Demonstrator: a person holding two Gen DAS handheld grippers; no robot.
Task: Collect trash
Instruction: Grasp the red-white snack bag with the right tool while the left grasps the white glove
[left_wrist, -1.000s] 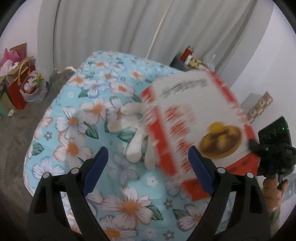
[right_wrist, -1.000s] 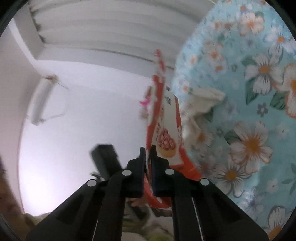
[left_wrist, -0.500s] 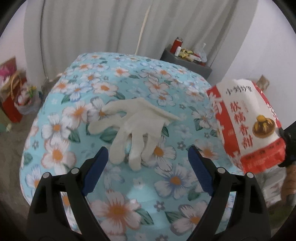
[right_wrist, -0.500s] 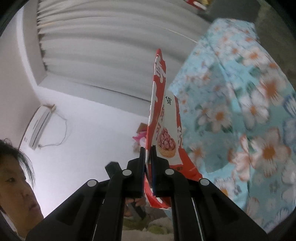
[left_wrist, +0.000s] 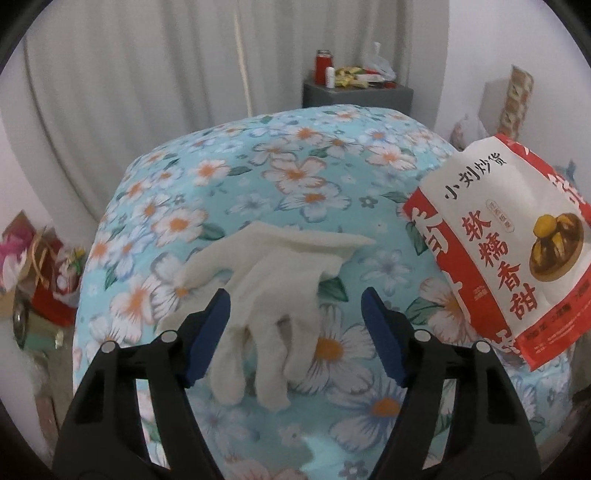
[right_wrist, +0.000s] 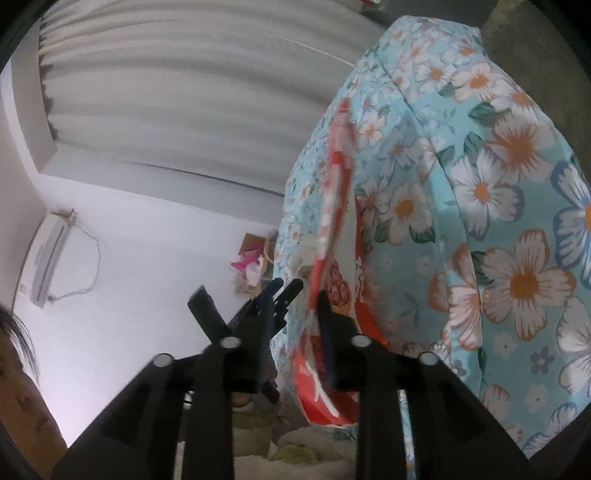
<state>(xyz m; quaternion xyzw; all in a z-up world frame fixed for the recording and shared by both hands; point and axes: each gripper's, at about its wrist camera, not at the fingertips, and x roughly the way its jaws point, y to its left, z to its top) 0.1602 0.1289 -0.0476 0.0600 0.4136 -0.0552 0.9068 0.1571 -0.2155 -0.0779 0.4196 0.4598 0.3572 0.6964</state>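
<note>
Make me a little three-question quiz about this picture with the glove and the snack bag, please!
1. True or false: the white fabric glove lies on the floral blue bedspread.
2. Which way do the glove's fingertips point: A) toward the camera, B) toward the curtain?
3. Fill in: the red-and-white paper snack bag pictures a bowl of ____ food.

Key:
1. True.
2. A. The left tool, jaws closing, straddles the glove without pressing it.
3. Yellow. The right tool is opening around the bag.
</note>
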